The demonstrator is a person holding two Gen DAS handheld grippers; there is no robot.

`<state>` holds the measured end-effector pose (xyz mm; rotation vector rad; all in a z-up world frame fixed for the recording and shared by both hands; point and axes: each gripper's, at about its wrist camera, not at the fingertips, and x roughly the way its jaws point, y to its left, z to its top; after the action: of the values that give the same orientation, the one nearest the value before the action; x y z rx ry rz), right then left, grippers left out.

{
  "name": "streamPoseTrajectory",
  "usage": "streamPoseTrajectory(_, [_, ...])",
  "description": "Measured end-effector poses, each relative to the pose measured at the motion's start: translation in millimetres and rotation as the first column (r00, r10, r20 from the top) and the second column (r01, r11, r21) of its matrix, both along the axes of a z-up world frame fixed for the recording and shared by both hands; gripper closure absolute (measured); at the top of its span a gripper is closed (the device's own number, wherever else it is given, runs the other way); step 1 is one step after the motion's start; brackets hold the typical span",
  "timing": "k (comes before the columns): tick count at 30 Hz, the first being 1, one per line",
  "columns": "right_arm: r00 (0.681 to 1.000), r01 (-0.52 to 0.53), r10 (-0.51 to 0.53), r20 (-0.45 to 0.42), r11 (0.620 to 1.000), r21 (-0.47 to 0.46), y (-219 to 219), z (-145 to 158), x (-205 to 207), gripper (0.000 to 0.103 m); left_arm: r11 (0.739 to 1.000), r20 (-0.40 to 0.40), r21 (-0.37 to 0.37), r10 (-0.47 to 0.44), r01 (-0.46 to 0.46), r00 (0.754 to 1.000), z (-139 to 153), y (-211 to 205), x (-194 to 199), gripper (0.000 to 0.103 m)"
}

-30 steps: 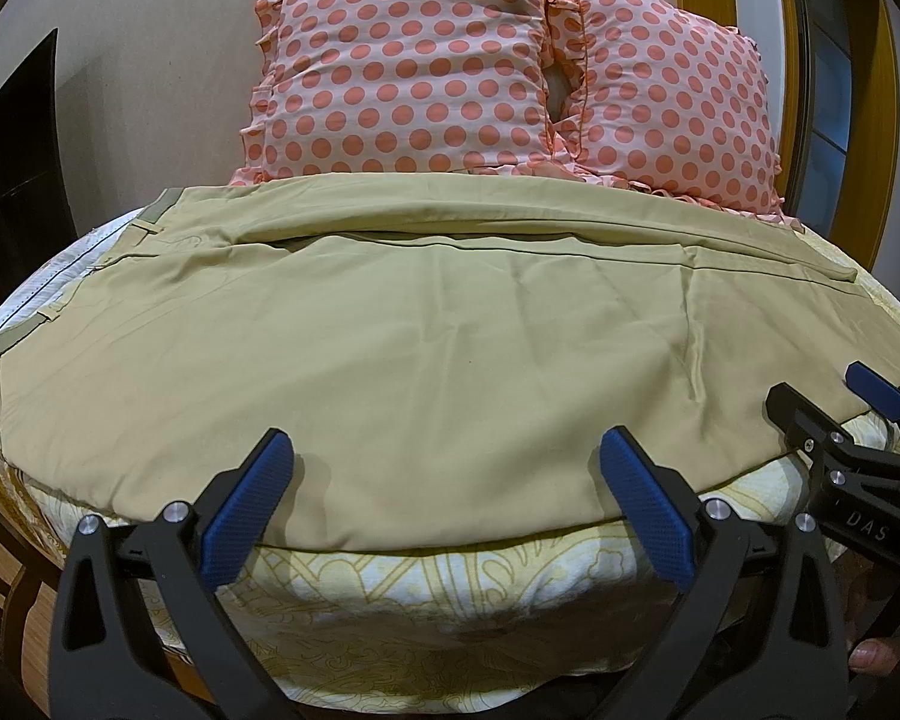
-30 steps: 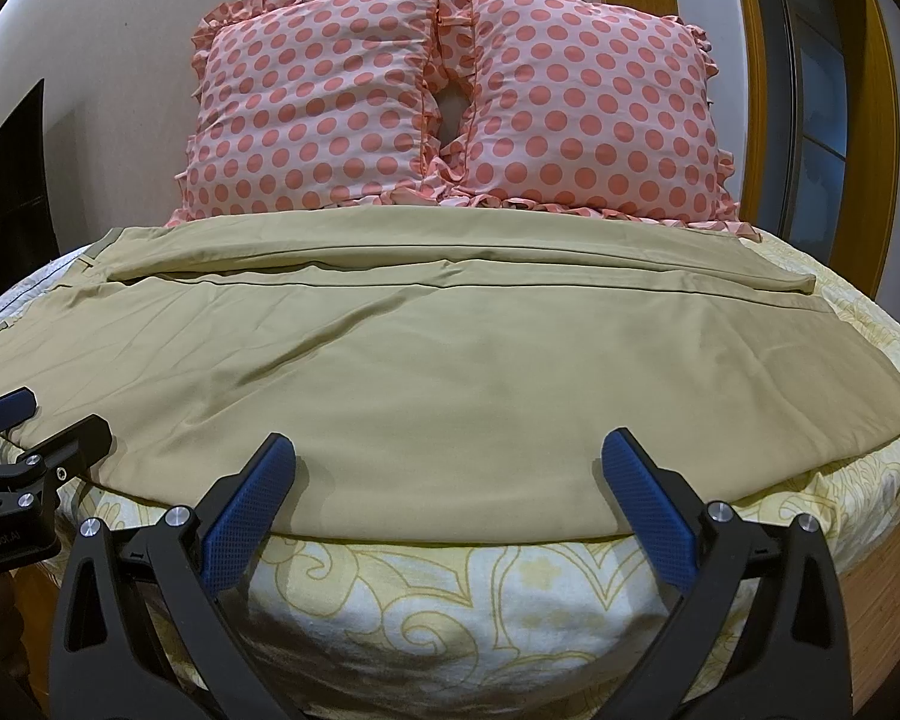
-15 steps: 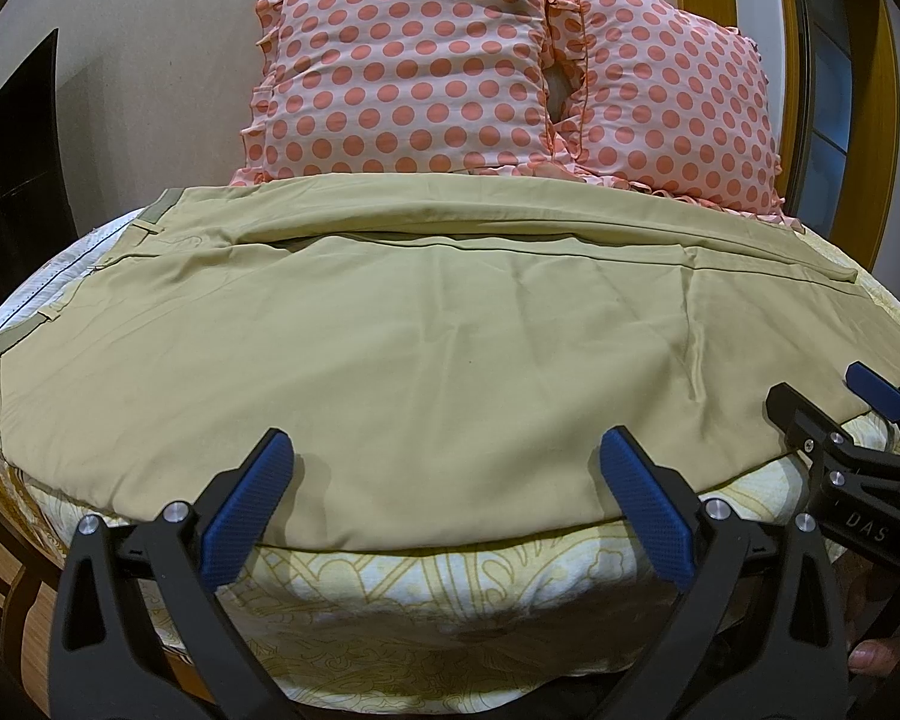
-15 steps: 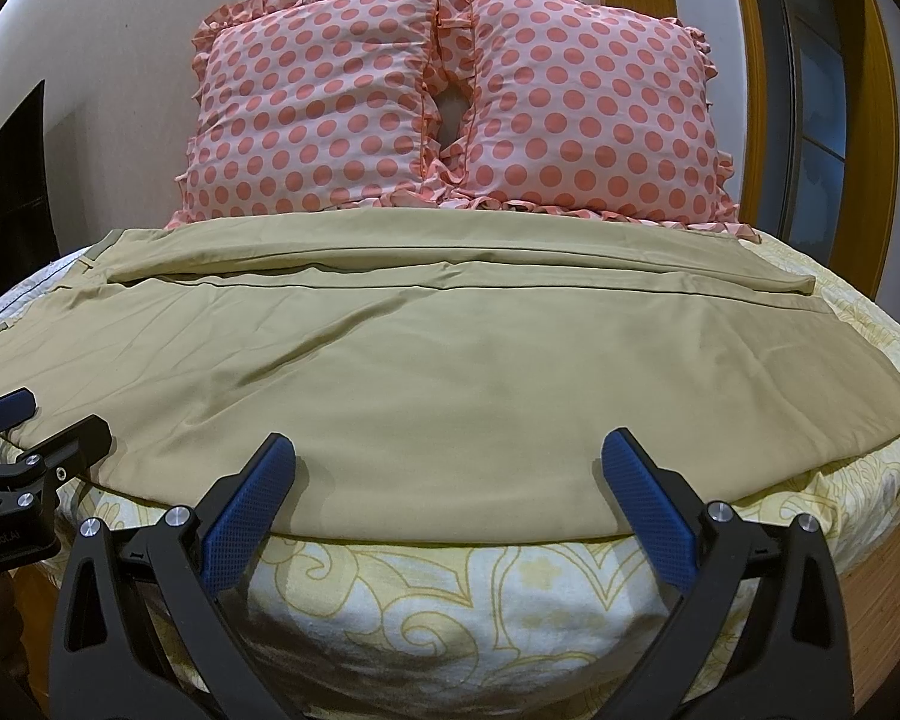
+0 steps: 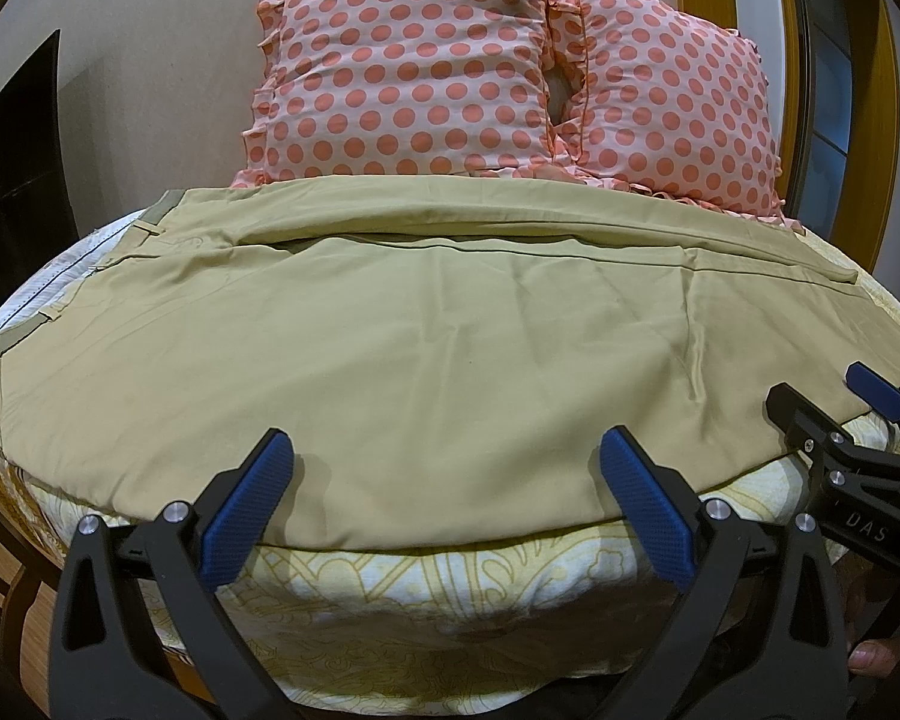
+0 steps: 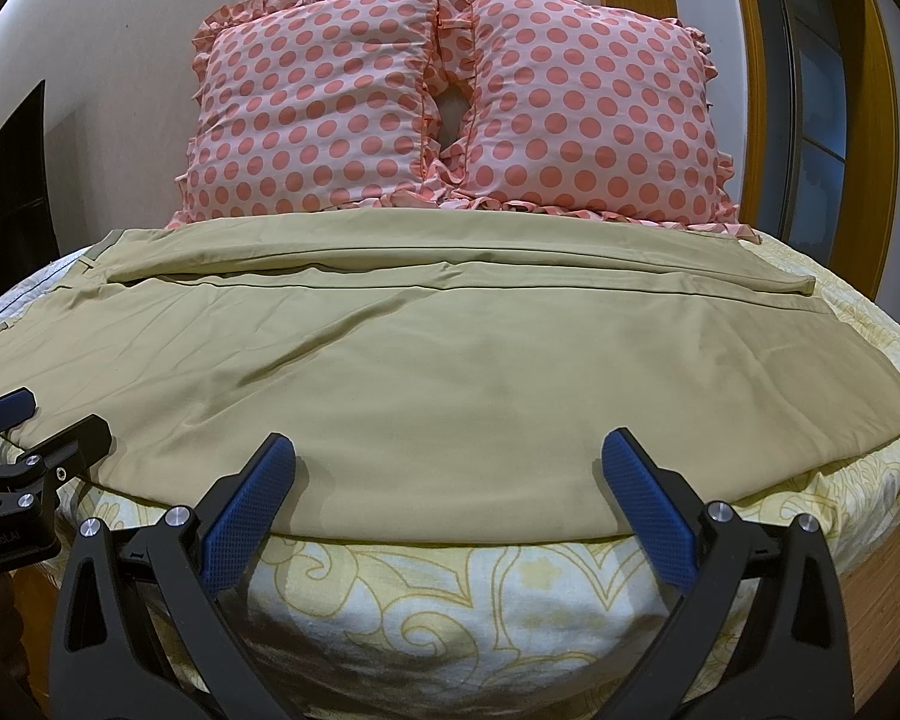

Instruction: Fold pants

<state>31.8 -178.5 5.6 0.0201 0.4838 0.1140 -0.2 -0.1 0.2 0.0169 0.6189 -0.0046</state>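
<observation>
Tan pants [image 5: 426, 336] lie spread flat across the bed, waistband to the left, legs running to the right; they also fill the right wrist view [image 6: 450, 360]. My left gripper [image 5: 447, 468] is open and empty, just short of the pants' near edge. My right gripper [image 6: 450, 468] is open and empty at the same near edge, further right. The right gripper shows at the right of the left wrist view [image 5: 834, 402]. The left gripper shows at the left of the right wrist view [image 6: 36, 420].
Two pink polka-dot pillows [image 6: 450, 102] lean on the wall behind the pants. The bedsheet [image 6: 450, 588] is white with yellow patterns and drops off at the near edge. A dark cabinet [image 5: 12, 180] stands at the left, a wooden door frame [image 6: 756, 60] at the right.
</observation>
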Motion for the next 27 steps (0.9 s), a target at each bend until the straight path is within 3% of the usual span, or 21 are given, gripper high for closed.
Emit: streamPoseTrajectory(27, [1.000,-0.001,0.001,0.008,1.000,0.000,0.9,-0.6,-1.8,0.001,1.000,0.003,0.000,0.000,0.000,1.000,0.1,0.0,-0.1,0.002])
